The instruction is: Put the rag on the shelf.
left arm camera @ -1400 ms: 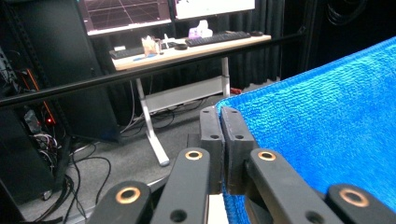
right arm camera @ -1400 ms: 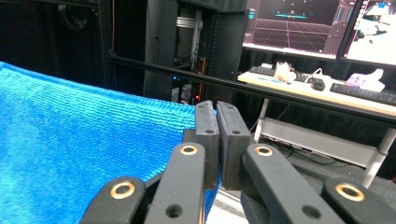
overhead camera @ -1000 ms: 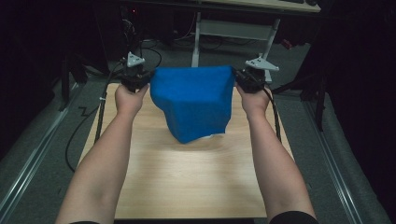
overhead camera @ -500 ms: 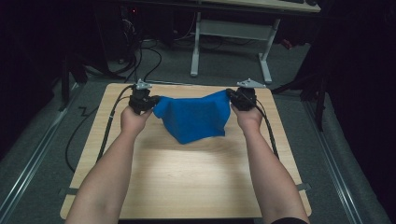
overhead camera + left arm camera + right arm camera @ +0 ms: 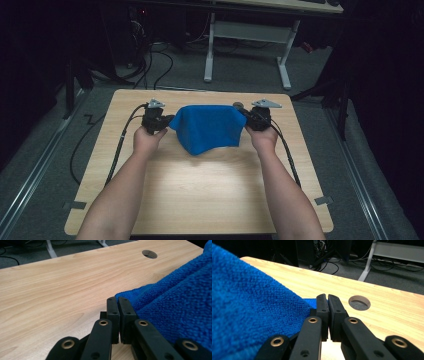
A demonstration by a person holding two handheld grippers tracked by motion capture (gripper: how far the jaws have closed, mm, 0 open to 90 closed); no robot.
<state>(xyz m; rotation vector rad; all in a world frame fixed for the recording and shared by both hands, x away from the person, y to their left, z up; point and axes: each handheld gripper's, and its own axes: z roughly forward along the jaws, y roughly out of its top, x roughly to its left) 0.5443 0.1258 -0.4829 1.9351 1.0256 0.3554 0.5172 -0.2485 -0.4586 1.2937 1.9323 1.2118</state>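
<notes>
Stretching between the two tools, the blue towel [image 5: 209, 129] hangs with its top edge pulled level and its lower part drooping to a point that meets the desk [image 5: 200, 190] on the person's side. The left tool [image 5: 159, 120] has its jaws closed on the towel's left top corner; in the left gripper view the cloth [image 5: 175, 302] bunches against the right side of the closed jaws of the left tool [image 5: 117, 300]. The right tool [image 5: 255, 117] is clamped on the towel's right top corner, and in the right gripper view the terry cloth [image 5: 249, 307] runs into the pinched jaws of the right tool [image 5: 327, 297] from the left. Beyond the towel, a round cable hole [image 5: 359, 302] is cut in the pale wood-grain desk, just beside the right tool. Black cables [image 5: 120, 150] trail from the tools along the desk to either side of the towel. Past the desk's far edge lie grey carpet [image 5: 240, 75], loose wires and the white legs of another table [image 5: 210, 50] in a dark room. No brand or writing can be read.
</notes>
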